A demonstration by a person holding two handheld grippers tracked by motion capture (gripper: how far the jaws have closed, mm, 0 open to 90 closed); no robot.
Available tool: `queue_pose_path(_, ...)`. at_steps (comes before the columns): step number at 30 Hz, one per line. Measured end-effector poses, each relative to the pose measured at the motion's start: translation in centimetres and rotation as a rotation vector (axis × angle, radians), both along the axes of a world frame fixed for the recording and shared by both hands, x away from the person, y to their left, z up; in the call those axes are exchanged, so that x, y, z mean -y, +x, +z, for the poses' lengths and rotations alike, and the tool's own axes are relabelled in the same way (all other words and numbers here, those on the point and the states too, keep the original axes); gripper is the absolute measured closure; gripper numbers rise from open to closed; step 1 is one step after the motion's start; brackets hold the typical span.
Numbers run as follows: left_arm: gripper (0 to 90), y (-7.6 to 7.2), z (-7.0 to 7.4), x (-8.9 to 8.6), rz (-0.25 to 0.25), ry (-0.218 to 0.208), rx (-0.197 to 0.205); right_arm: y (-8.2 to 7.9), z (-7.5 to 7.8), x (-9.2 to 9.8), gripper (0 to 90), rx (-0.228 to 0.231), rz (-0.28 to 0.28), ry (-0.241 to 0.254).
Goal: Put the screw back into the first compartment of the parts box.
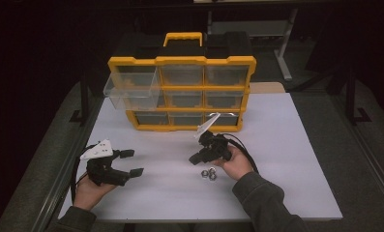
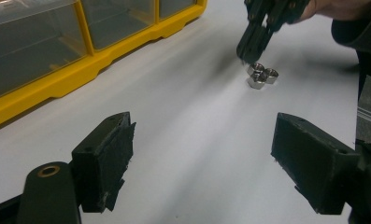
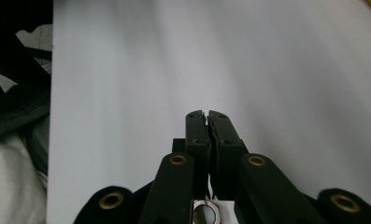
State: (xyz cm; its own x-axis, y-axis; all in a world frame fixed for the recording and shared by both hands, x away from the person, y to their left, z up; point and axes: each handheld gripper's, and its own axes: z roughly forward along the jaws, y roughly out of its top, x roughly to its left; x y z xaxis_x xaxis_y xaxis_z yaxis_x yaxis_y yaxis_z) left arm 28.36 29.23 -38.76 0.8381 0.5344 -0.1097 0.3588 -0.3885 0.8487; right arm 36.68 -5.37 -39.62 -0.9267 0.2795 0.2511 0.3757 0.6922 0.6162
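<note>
Right gripper [image 1: 199, 158] hangs with jaws pinched together, apparently empty, just above three steel hex nuts [image 2: 261, 75] clustered on the desk [image 1: 286, 159]. Small, hard, slippery, they probably need pinching across opposite flats. Left gripper [image 1: 131, 163] rests wide open.

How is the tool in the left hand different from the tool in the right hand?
The left tool has its jaws spread wide with nothing between them; the right tool has its jaws pressed shut. The left tool sits off to the side, away from the metal nuts; the right tool's tip is right beside them. Whether the right tool has pinched a nut, I cannot tell. Both are black, with a trailing cable and a pale plate on top.
</note>
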Motion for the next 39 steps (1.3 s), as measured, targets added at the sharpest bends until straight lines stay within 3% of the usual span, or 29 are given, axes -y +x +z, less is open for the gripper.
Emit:
queue_pose_path(5,20.5,0.1,0.0,0.0,-0.002,-0.002,0.004,0.5,1.3,0.5,85.8,0.0,-0.003,0.008)
queue_pose_path(13,20.4,0.1,-0.1,-0.1,0.002,-0.005,0.004,1.7,4.1,1.5,85.8,-0.037,-0.037,0.049)
queue_pose_path(33,19.3,0.1,0.0,-0.1,0.0,-0.001,0.005,3.8,9.6,1.1,85.8,0.041,0.0,0.075)
queue_pose_path(39,18.8,0.1,0.0,-0.2,0.006,-0.005,0.004,4.5,12.0,1.0,85.8,0.054,-0.005,0.08)
